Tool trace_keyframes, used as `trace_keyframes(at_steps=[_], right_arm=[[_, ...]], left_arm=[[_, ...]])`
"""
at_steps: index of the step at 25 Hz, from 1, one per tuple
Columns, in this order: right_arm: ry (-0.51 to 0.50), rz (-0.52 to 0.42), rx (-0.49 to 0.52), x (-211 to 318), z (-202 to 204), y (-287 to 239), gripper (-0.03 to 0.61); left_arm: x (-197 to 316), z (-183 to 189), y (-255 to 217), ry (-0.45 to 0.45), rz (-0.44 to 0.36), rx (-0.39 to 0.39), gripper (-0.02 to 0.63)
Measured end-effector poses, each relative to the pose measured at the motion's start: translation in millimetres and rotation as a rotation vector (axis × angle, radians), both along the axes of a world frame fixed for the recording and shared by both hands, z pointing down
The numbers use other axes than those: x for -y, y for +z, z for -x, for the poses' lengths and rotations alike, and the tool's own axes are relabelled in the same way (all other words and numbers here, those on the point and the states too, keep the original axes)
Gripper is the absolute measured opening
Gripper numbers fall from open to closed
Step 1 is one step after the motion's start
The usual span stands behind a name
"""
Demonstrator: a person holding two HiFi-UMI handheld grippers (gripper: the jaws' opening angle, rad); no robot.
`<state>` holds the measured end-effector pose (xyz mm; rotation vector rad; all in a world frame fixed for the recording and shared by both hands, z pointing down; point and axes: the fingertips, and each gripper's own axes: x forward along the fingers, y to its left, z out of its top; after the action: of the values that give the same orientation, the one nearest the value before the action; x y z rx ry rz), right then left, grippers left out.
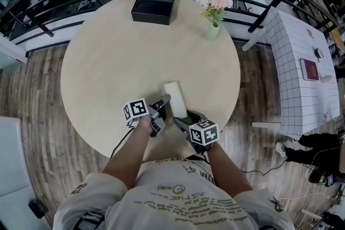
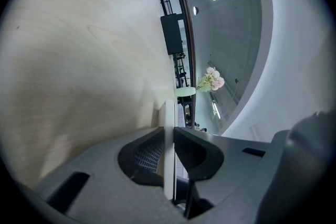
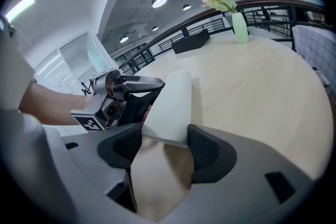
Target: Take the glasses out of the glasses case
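Glasses case [image 1: 176,98], white and oblong, lies on a round pale wooden table [image 1: 118,62], in the lower middle of the head view, close to the table edge nearest the person. No glasses can be seen in any view.

Both hand-held grippers meet at the case. The left gripper [image 1: 163,103] comes in from the lower left, its marker cube just behind it. In the left gripper view its jaws are pressed together on a thin white edge of the case [image 2: 169,113], which runs straight up the middle of the frame between the two dark pads of the gripper [image 2: 170,136].

The right gripper [image 1: 180,121] comes in from the lower right. In the right gripper view the near end of the case [image 3: 170,105] sits between the two jaws of this gripper [image 3: 165,139], which are grasping it from both sides. The left gripper [image 3: 149,86] shows at the left of that frame, against the case's left side.

At the top of the head view, on the far side of the table, sit a black box [image 1: 154,4] and, to its right, a pale green vase of pink flowers [image 1: 214,13]. A side table with a grid-patterned cloth [image 1: 302,78] stands at the right.
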<state>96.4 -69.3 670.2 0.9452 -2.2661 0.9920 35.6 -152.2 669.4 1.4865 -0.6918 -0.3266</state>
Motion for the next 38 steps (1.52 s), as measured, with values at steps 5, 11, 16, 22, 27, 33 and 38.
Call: trace_keyframes(at_steps=[5,11,16,22,27,33,38], right_arm=[[0.002,0.005,0.022,-0.3,-0.6,0.8,0.284],[0.062,0.071,0.14,1.1,-2.5,-4.3,0.281],[0.095,0.106,0.19,0.3,-5.5,-5.9,0.281],[0.194,0.108,0.098,2.6,-21.6,0.6,0.281],[0.281,-0.007,0.018,11.3,-37.3,-9.9,0.281],[0.412,-0.005,0.108,17.8,-52.0,-18.9,0.215],[0.507,-0.038,0.034,31.2,-80.3,-20.4,0.072]], left_arm=[[-0.5,0.3,1.9,0.004,0.002,-0.017,0.071],[0.1,2.1,1.6,0.008,0.008,0.022,0.066],[0.1,-0.3,3.3,0.018,0.025,0.056,0.066],[0.0,-1.0,7.1,0.029,0.032,0.109,0.065],[0.4,-0.7,7.8,0.028,0.039,0.147,0.063],[0.4,0.8,11.4,0.033,0.055,0.179,0.06],[-0.5,2.9,12.2,0.038,0.056,0.215,0.044]])
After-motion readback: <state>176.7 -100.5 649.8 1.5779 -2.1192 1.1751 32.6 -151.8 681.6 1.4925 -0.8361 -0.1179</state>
